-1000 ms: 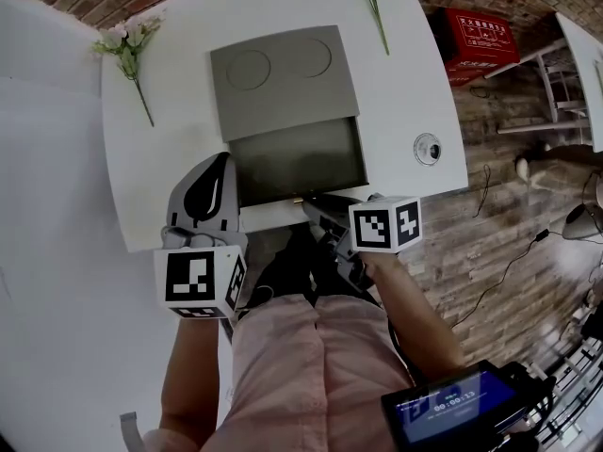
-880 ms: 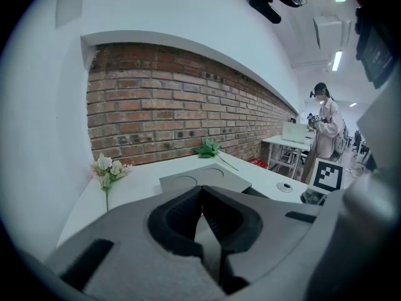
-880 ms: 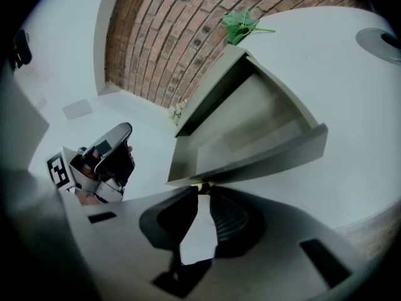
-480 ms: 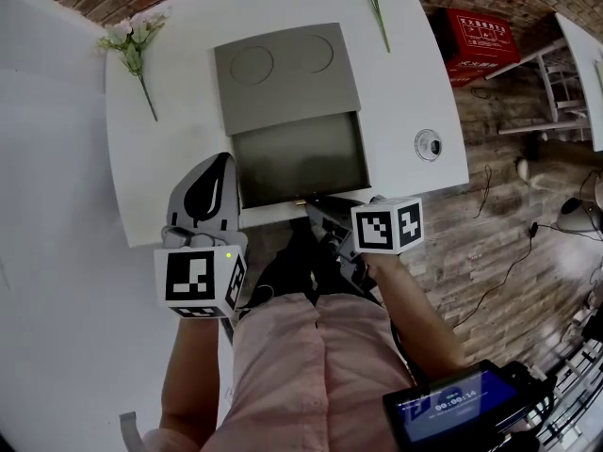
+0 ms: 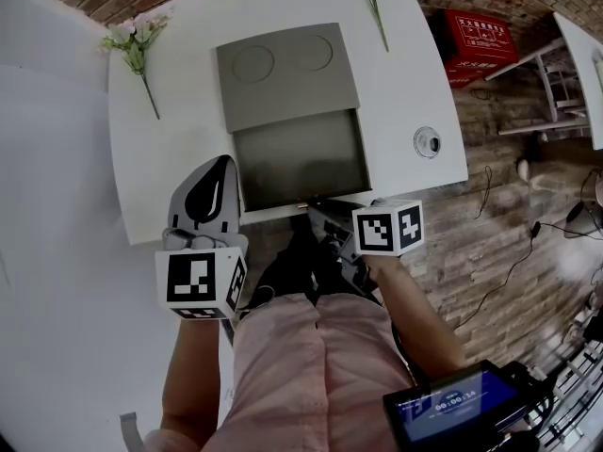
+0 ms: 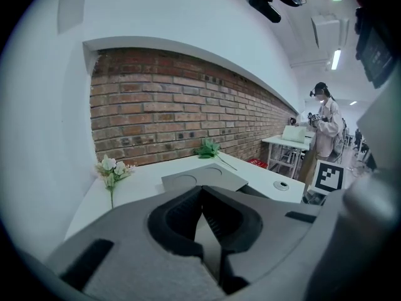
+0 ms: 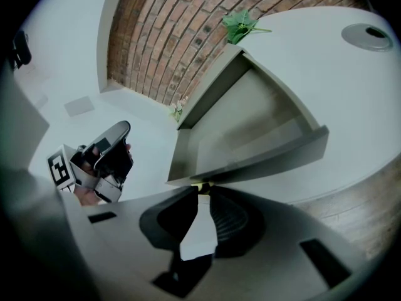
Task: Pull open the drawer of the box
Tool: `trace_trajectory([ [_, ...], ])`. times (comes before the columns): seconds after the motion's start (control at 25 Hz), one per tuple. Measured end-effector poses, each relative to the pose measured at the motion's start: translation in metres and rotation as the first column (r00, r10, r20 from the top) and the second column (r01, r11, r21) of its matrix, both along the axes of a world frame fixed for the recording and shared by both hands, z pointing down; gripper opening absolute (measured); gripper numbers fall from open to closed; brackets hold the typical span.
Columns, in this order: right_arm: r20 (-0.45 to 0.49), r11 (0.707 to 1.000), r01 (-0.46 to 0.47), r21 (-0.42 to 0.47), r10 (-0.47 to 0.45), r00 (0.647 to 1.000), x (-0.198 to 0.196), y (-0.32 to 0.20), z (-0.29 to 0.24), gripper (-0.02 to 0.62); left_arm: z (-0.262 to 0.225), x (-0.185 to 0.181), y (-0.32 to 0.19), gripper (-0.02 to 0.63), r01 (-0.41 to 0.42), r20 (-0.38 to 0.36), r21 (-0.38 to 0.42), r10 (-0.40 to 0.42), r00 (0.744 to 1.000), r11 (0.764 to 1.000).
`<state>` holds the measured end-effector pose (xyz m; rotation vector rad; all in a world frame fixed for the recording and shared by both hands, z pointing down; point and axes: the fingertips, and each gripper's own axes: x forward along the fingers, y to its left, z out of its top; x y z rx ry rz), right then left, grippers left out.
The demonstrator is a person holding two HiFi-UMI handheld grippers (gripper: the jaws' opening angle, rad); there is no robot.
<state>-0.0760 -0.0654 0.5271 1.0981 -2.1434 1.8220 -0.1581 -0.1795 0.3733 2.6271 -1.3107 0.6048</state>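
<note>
Grey drawer [image 5: 300, 158] stands pulled out of the box [image 5: 287, 78], its front edge right at my right gripper's [image 7: 200, 192] tips. Only the right gripper view shows the small yellow tab [image 7: 202, 184] pinched between those narrowed jaws; the head view hides it. My left gripper [image 6: 201, 192] is closed on nothing, left of the drawer. Its view alone catches a person [image 6: 324, 130] far beyond the jaws.
</note>
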Motion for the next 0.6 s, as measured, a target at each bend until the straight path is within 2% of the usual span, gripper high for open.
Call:
trace_trajectory([
  [0.6,0.002,1.0,0.004,0.005,-0.004,1.0,0.001,0.015,-0.002,0.064,-0.005,0.001,0.018,0.008,0.002,0.004,0.005,-0.002,1.0,1.0],
])
